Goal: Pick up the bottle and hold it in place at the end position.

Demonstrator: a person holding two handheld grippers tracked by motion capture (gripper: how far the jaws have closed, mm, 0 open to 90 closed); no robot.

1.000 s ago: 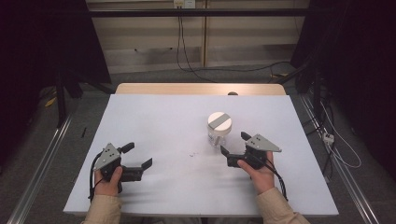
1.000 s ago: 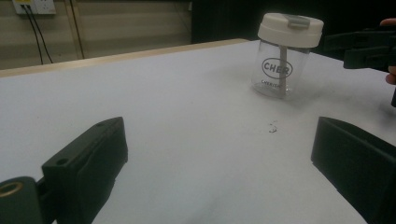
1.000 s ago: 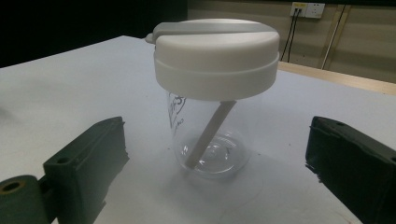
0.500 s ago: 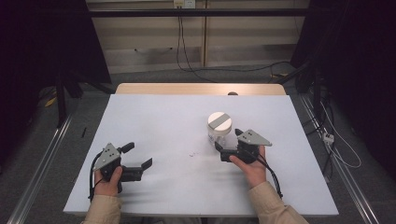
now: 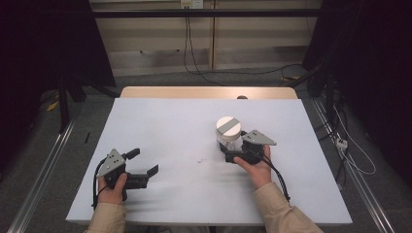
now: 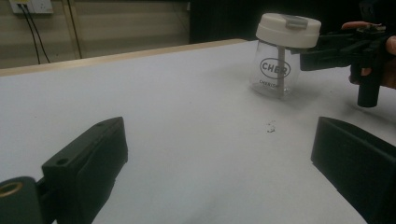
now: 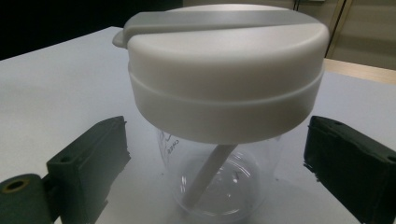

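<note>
Right gripper (image 5: 232, 149), jaws spread, straddles upright clear jar (image 7: 219, 140) at frame center-right; left gripper (image 5: 144, 167), also spread, sits lower left.

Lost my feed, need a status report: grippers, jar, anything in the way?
Right gripper open, jaws either side of the jar, not closed. Left gripper open, holding nothing. Jar upright, lid on. Nothing in the way.

I am working in what is looking like a lab or recording room: a bare white tabletop (image 5: 160, 126) is sitting between dark curtains (image 5: 43, 43), cables (image 5: 194, 53) are hanging from a wall socket (image 5: 190, 4), and metal floor rails (image 5: 41, 174) are running alongside.
</note>
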